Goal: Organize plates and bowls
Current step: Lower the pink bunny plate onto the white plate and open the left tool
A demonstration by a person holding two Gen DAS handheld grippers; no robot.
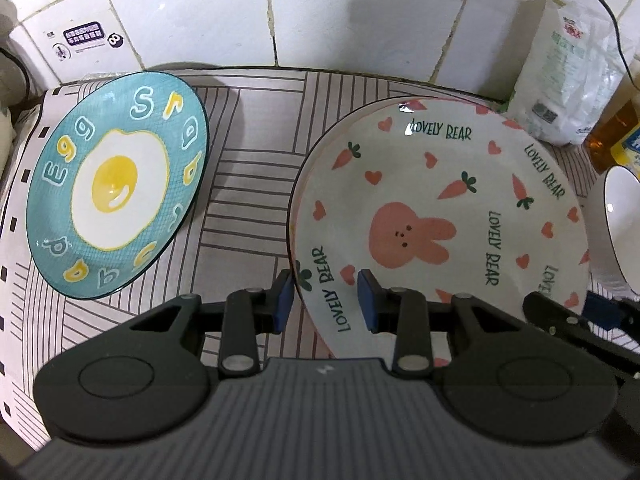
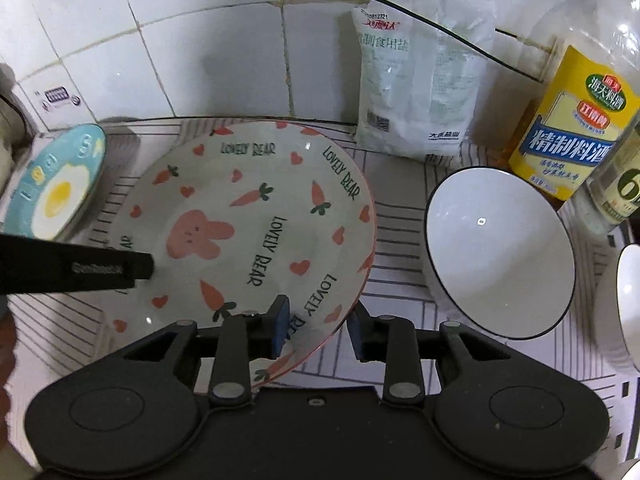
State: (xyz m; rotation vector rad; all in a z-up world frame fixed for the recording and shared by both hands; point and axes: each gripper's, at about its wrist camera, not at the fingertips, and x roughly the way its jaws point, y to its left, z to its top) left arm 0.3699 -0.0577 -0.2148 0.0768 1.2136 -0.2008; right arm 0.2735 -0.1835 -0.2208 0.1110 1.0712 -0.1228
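bunny plate (image 2: 256, 216) flat on table (image 1: 248, 184), rim between both parted hand-held grippers, left (image 1: 326, 302), right (image 2: 318, 330), seemingly unclamped; close squarely on rim before lifting.

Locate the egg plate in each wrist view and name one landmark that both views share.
Left wrist view: the egg plate fills the left side, left of the bunny plate.
Right wrist view: the egg plate sits at the far left edge, partly cut off, again left of the bunny plate.
Shared landmark: the white salt bag against the tiled wall.
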